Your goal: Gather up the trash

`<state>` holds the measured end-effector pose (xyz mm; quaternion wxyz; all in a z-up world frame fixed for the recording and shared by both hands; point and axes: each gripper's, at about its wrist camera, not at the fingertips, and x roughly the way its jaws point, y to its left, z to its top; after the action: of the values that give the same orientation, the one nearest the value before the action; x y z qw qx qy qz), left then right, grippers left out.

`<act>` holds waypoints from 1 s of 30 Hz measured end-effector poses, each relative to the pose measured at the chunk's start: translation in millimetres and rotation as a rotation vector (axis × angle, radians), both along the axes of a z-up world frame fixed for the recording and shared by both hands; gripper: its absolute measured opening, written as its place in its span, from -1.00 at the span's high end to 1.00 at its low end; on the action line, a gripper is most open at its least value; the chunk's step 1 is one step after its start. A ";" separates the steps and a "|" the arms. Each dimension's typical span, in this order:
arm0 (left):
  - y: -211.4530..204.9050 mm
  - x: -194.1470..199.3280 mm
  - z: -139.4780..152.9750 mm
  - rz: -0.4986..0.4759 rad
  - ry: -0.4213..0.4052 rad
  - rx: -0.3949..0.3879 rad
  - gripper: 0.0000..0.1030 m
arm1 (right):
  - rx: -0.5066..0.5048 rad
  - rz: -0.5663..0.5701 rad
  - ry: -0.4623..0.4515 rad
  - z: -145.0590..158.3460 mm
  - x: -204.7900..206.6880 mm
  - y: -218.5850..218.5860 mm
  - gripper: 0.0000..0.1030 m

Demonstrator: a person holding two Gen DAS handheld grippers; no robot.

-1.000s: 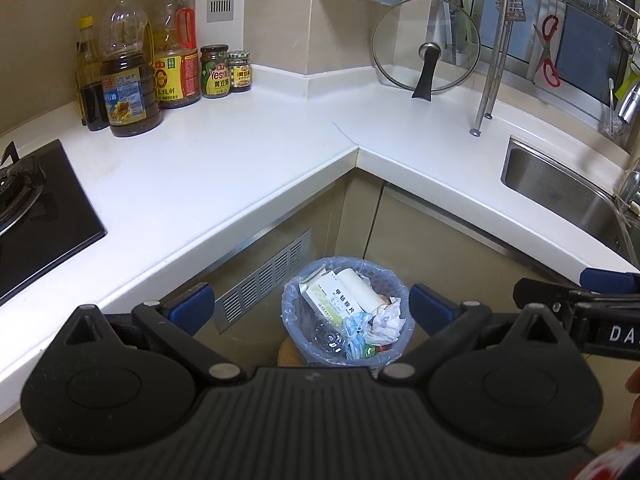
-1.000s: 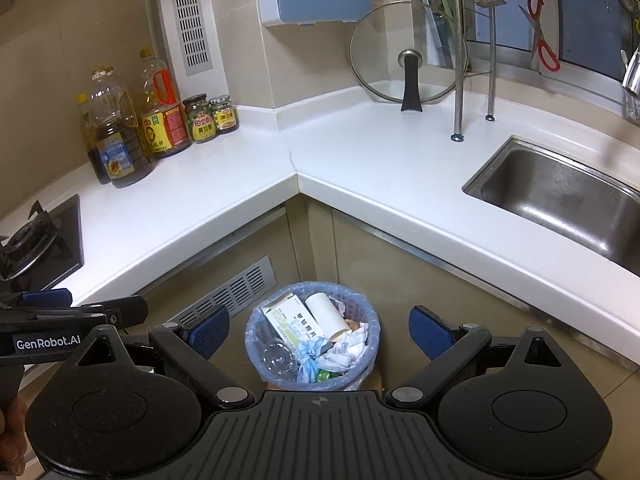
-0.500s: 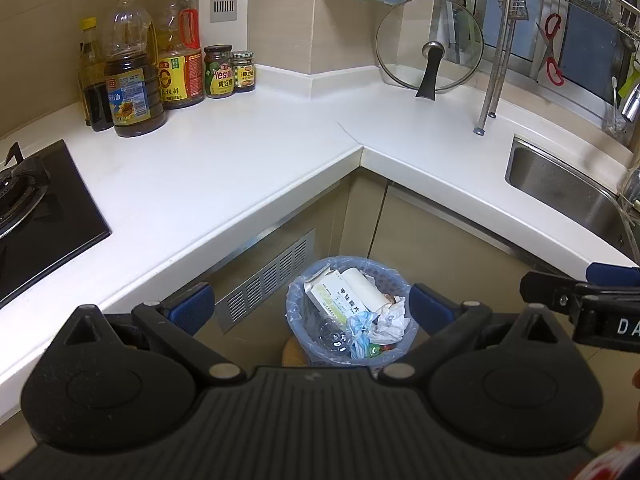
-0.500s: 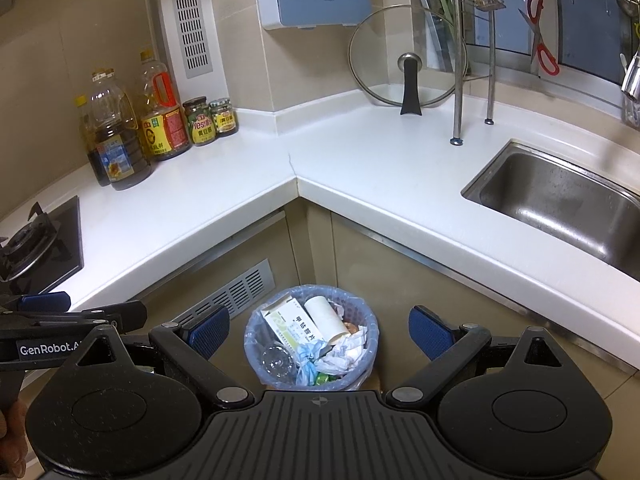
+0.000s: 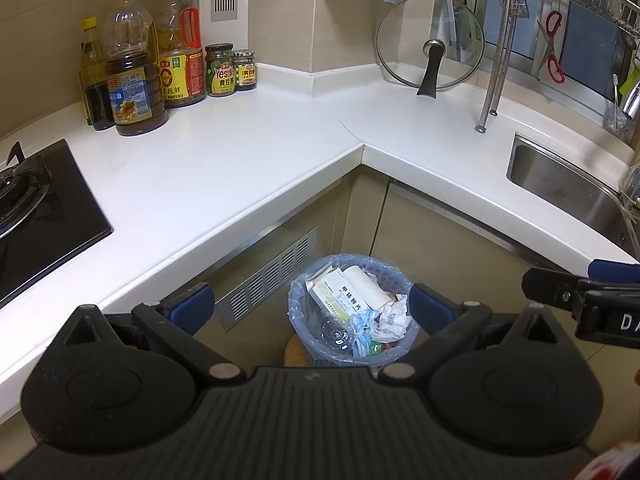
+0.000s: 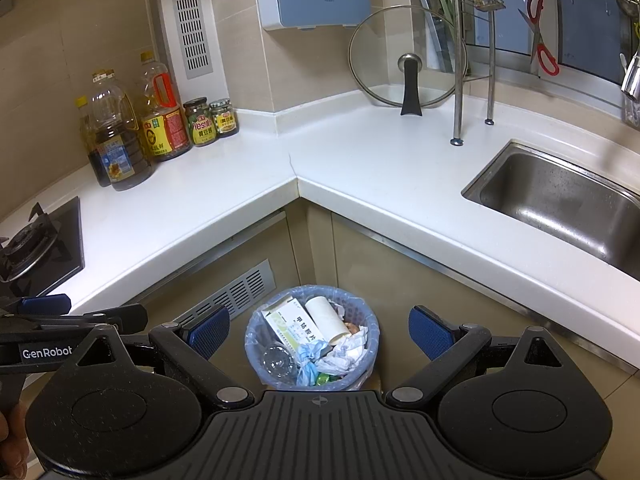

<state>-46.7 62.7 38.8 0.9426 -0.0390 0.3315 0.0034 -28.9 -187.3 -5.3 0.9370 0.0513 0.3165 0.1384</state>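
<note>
Left wrist view: my left gripper (image 5: 310, 306) released, empty, above full trash bin (image 5: 352, 312) on floor at cabinet corner. Tabletop (image 5: 224, 164) shows no litter.

Right wrist view: right gripper (image 6: 319, 330) released, bin (image 6: 312, 336) centred below; next, descend straight, pinch bag rim, avoid crushing box (image 6: 290, 326).

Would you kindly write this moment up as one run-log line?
left gripper: open, empty | right gripper: open, empty | trash bin: on floor under counter corner, full | countertop: no loose trash visible
</note>
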 end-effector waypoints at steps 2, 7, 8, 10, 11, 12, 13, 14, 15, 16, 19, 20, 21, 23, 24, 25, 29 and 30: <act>-0.1 -0.1 0.0 -0.001 -0.001 0.000 -0.99 | 0.000 -0.001 0.000 -0.3 0.1 -0.2 -0.86; 0.0 -0.6 -1.5 0.000 0.002 -0.001 -0.99 | 0.000 0.001 0.000 -0.4 0.4 -0.6 -0.86; 0.0 -0.5 -1.4 0.000 0.002 -0.001 -0.99 | 0.000 0.000 0.001 -0.4 0.4 -0.5 -0.86; 0.3 -0.4 -1.5 0.000 0.002 -0.001 -0.99 | 0.000 0.001 0.000 -0.3 0.3 -0.4 -0.86; 0.4 -0.4 -1.7 0.001 0.002 0.000 -0.99 | 0.000 0.000 0.000 -0.4 0.2 -0.2 -0.86; 0.2 -0.5 -1.8 0.000 0.003 0.000 -0.99 | 0.000 0.000 0.000 -0.3 0.2 -0.2 -0.86; 0.3 -0.6 -1.9 0.000 0.003 0.000 -0.99 | 0.001 -0.001 0.001 -0.5 0.2 -0.1 -0.86; 0.0 -0.6 -1.7 0.001 0.003 0.001 -0.99 | 0.000 0.000 0.000 -0.5 0.3 -0.2 -0.86; 0.0 -0.5 -1.7 0.001 0.002 0.001 -0.99 | 0.000 0.000 0.001 -0.5 0.3 -0.2 -0.86; -0.6 -0.3 -2.0 0.001 0.003 0.001 -0.99 | 0.001 0.001 0.001 -0.5 0.3 -0.4 -0.86; -0.1 -0.4 -2.8 0.001 0.005 0.001 -0.99 | 0.000 0.001 0.003 -0.3 -1.0 1.3 -0.86; -0.2 -0.4 -2.7 0.001 0.005 0.001 -0.99 | 0.000 0.002 0.004 -0.7 -0.9 1.8 -0.86; -0.1 -0.4 -2.7 0.001 0.005 0.001 -0.99 | 0.000 0.002 0.004 -0.5 -1.2 2.0 -0.86; 0.0 -0.3 -2.6 0.001 0.005 0.000 -0.99 | 0.000 0.002 0.003 -0.8 -0.9 2.0 -0.86; 0.2 -0.3 -2.7 0.000 0.005 0.001 -0.99 | -0.001 0.002 0.003 -0.6 -1.2 2.4 -0.86; 0.2 -0.3 -2.8 0.001 0.005 0.001 -0.99 | -0.001 0.001 0.003 -0.7 -1.2 2.3 -0.86; 0.4 -0.2 -2.6 0.000 0.005 0.000 -0.99 | -0.001 0.002 0.003 -0.8 -0.8 2.4 -0.86; 0.7 -0.4 -3.0 0.000 0.004 0.000 -0.99 | -0.001 0.001 0.003 -0.7 -1.0 2.5 -0.86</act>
<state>-47.0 63.3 35.8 0.9419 -0.0389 0.3336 0.0033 -29.9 -184.8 -6.0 0.9365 0.0508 0.3179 0.1388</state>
